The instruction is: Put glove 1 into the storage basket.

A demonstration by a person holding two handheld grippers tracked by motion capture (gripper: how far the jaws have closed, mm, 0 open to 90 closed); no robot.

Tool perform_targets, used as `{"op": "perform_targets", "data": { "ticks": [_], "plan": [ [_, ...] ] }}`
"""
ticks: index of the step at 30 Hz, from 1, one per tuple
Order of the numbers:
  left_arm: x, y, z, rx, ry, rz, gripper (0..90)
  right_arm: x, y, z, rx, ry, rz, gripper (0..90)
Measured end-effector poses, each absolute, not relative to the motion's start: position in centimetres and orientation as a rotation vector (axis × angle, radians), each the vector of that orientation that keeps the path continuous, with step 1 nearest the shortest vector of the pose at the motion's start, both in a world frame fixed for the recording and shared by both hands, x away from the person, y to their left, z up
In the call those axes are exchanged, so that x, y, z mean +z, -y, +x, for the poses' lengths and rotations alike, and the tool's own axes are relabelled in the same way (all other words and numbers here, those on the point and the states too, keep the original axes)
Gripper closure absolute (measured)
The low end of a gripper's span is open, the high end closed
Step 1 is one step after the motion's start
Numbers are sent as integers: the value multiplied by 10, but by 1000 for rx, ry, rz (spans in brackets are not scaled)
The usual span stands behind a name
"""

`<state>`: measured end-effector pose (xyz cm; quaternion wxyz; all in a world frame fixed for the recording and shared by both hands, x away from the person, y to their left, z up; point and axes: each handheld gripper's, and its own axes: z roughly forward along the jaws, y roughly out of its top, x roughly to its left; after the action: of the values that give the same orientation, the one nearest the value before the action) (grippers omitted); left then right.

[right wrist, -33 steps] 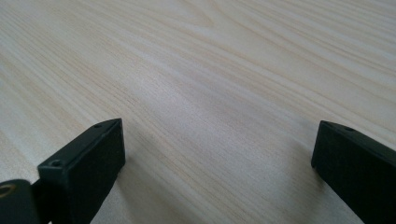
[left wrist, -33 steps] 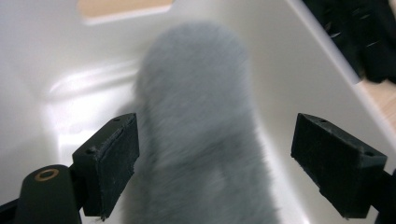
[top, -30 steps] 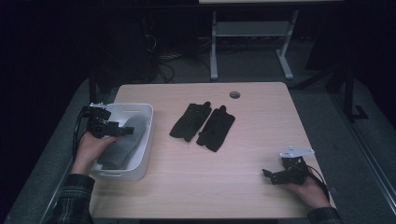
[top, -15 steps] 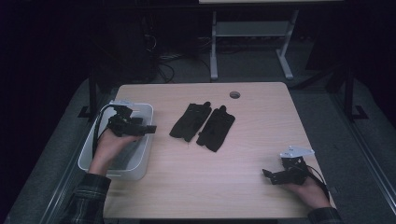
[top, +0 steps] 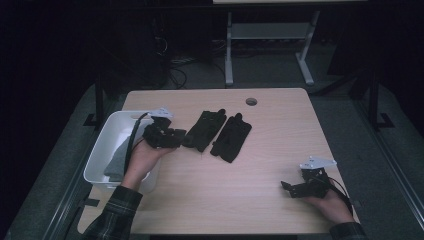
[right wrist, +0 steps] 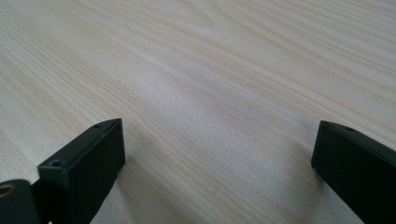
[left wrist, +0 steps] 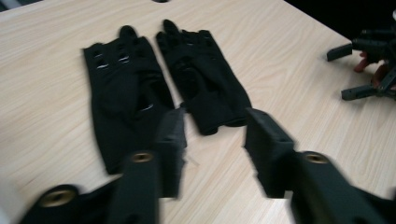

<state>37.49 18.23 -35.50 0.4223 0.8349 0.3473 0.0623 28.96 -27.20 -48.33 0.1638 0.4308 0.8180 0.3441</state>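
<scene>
High view is showing a big wooden bench point(top: 215, 195) with a white bin point(top: 107, 137) sitting at its left edge. A grey cloth point(top: 116, 160) is lying inside the bin. Two black gloves are lying flat side by side near the middle of the bench, the left glove point(top: 204, 129) just beside the right glove point(top: 232, 137). The left tool point(top: 176, 136) is hovering at the near end of the left glove. Its jaws have just been closing and are standing partly apart, with nothing squeezed between them. The right tool point(top: 289, 188) is resting low at the bench's right side, well apart from the gloves, its jaws standing wide over bare wood.
</scene>
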Motion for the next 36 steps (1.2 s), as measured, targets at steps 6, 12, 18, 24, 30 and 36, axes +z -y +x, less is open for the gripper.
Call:
{"op": "perform_targets", "data": {
  "ticks": [6,12,18,24,30,36],
  "plan": [
    [-368,-149,380,133,-848,2123,834,-483,272,289,982,-2332,1230,24],
    [-388,-122,389,133,-830,2167,893,-483,272,289,981,-2332,1230,24],
    [-416,-108,402,138,-845,2200,893,-483,272,289,983,-2336,1228,24],
    [-436,-98,414,154,-838,2219,893,-483,272,289,985,-2337,1225,24],
    [-453,-94,425,161,-861,2256,894,-483,271,289,986,-2338,1222,24],
    [-462,-91,424,136,-855,2283,896,-483,271,289,986,-2338,1223,24]
  ]
}}
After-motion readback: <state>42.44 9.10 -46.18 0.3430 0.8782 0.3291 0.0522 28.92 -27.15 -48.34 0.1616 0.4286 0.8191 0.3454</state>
